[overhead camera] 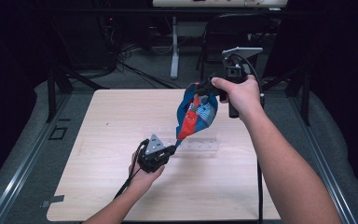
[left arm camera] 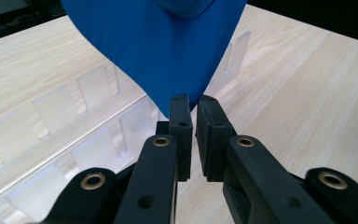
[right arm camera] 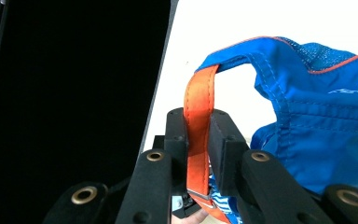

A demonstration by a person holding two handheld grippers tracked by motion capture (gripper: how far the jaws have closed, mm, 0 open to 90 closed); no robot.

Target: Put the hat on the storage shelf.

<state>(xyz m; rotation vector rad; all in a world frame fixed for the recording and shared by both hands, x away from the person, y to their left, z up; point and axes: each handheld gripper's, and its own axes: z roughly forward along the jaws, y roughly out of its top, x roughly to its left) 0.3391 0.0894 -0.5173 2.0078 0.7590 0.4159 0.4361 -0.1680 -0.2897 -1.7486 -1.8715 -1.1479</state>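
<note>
The high view looks forward and down from above the near edge of the table (overhead camera: 121, 196). The left gripper view sits very close and low, facing across the tabletop. The right gripper view looks along its jaws from very near. All three views share the blue bag (overhead camera: 196, 114).

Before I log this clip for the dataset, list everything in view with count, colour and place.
Bag: one, blue with red and patterned panels, hanging above the table between the two grippers.
Strap: one, orange, on the bag's top, clamped by the right gripper.
Clear rack: one, transparent, slotted, lying mid-table under the bag.
Table: one, light wood.
Chair: one, dark, behind the table.
Left gripper: black, shut on the bag's bottom corner.
Right gripper: black, raised, shut on the strap.
Forearms: two, entering from the bottom.
</note>
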